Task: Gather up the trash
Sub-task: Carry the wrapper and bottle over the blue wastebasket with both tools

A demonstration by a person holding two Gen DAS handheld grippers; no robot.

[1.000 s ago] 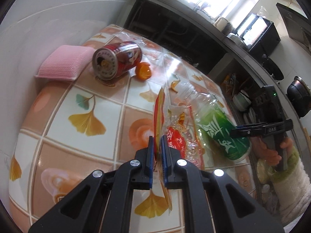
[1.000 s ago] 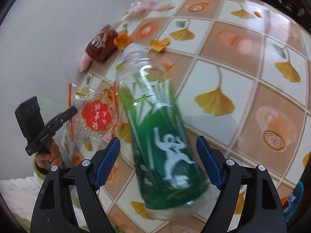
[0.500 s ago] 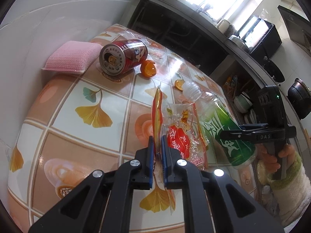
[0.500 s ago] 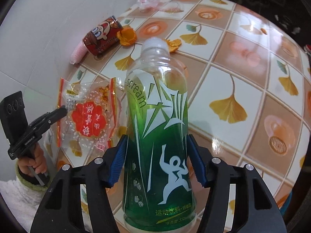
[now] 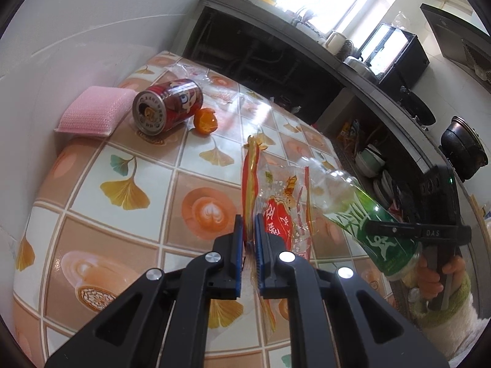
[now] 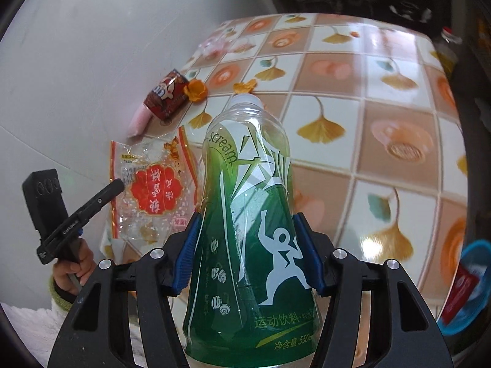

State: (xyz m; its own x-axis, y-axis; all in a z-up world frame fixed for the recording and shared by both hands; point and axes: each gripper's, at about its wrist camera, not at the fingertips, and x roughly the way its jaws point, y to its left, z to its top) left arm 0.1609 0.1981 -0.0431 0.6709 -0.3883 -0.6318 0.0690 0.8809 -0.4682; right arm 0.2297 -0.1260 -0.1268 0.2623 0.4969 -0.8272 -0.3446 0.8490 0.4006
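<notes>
My left gripper [image 5: 249, 224] is shut on the edge of a red and clear snack wrapper [image 5: 277, 214], which hangs just above the tiled table [image 5: 122, 159]. The right wrist view shows that wrapper [image 6: 153, 193] at the left, with the left gripper's fingers [image 6: 118, 185] on it. My right gripper [image 6: 245, 224] is shut on a green drink bottle [image 6: 245, 202], both blue pads pressing its sides. The bottle [image 5: 368, 224] is off the table, with its cap end tilted away. A red can [image 5: 167, 105] lies on its side near the wall, with orange peel [image 5: 205, 121] beside it.
A pink sponge [image 5: 95, 112] rests against the wall left of the can. Crumpled clear plastic [image 5: 196, 72] lies at the table's far end. A second peel piece [image 6: 245, 86] sits beyond the bottle's cap. A blue basin [image 6: 466, 285] stands below the table's right edge. A dark kitchen counter runs behind.
The right gripper's jaws closed onto the green bottle and lifted it off the table, with its cap end swinging up. The left gripper kept hold of the wrapper and barely moved.
</notes>
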